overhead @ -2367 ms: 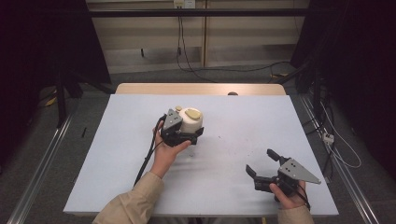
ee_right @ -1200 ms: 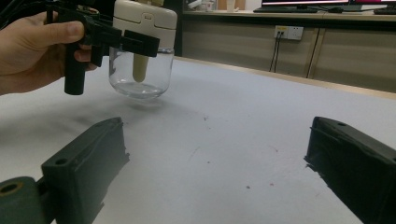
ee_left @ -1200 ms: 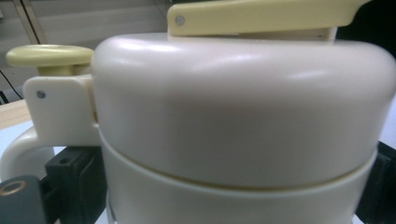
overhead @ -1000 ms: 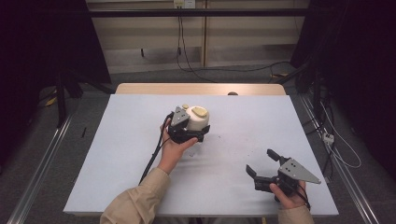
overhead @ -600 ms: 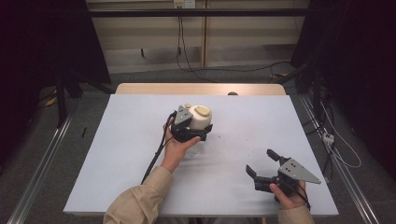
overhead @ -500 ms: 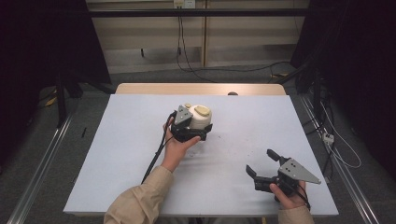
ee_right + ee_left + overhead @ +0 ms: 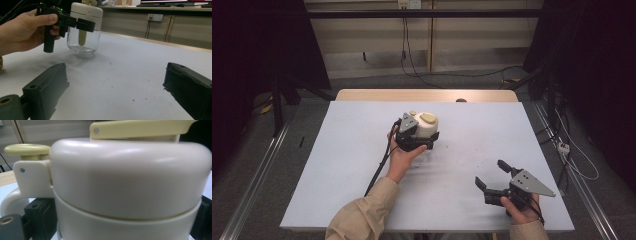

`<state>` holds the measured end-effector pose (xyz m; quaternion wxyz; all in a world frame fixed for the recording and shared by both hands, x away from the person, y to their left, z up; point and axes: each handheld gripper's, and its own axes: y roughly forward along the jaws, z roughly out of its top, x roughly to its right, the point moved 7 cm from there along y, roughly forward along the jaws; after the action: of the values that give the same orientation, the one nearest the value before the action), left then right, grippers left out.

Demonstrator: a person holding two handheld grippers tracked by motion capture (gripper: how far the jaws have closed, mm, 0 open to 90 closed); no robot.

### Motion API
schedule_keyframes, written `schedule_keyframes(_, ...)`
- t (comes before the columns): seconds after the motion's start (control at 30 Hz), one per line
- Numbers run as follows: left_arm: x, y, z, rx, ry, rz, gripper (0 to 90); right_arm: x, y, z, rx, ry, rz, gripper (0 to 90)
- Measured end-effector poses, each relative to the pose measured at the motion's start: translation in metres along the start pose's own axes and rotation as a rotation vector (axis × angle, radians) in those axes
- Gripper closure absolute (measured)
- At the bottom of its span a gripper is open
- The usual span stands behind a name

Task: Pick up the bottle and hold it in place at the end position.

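We have the left tool [image 7: 419, 142] clamped on the cream collar of the glass-bodied jug [image 7: 83, 30], slippery and fragile below; right tool [image 7: 493, 181] released

A pale grey table [image 7: 337, 165] is standing in the middle of the room, with a strip of light wood [image 7: 362, 95] showing along its far edge. Beyond it, black cables [image 7: 404, 45] are hanging down the beige wall panel [image 7: 362, 35] and trailing across the floor. A white socket plate [image 7: 155, 17] is sitting on that wall.
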<state>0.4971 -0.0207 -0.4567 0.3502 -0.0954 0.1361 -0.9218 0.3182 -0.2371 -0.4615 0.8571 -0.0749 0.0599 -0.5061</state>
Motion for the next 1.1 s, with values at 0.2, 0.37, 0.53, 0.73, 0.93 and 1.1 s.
schedule_keyframes(0.2, -0.0016, 0.0018, -0.0009, -0.001, 0.004, 0.010, 5.3, 0.0001, 0.0001, 0.0001, 0.002, 0.002, -0.002, 4.3)
schedule_keyframes(0.37, -0.0020, 0.0036, -0.0019, -0.002, 0.004, 0.014, 5.3, 0.0004, 0.0001, 0.0001, 0.002, 0.000, -0.001, 4.3)
schedule_keyframes(0.53, -0.0019, 0.0051, -0.0019, -0.002, 0.009, 0.012, 5.3, 0.0004, 0.0001, 0.0001, 0.002, 0.004, -0.003, 4.3)
schedule_keyframes(0.73, -0.0016, 0.0072, -0.0018, -0.003, 0.020, 0.019, 5.3, 0.0003, 0.0006, -0.0005, -0.002, 0.003, 0.001, 4.3)
schedule_keyframes(0.93, -0.0002, 0.0093, -0.0019, -0.005, 0.024, 0.020, 5.3, 0.0003, 0.0003, -0.0003, 0.000, 0.001, 0.002, 4.3)
schedule_keyframes(1.1, -0.0002, 0.0101, -0.0015, -0.003, 0.030, 0.023, 5.3, 0.0003, 0.0005, -0.0010, -0.005, 0.003, 0.002, 4.4)
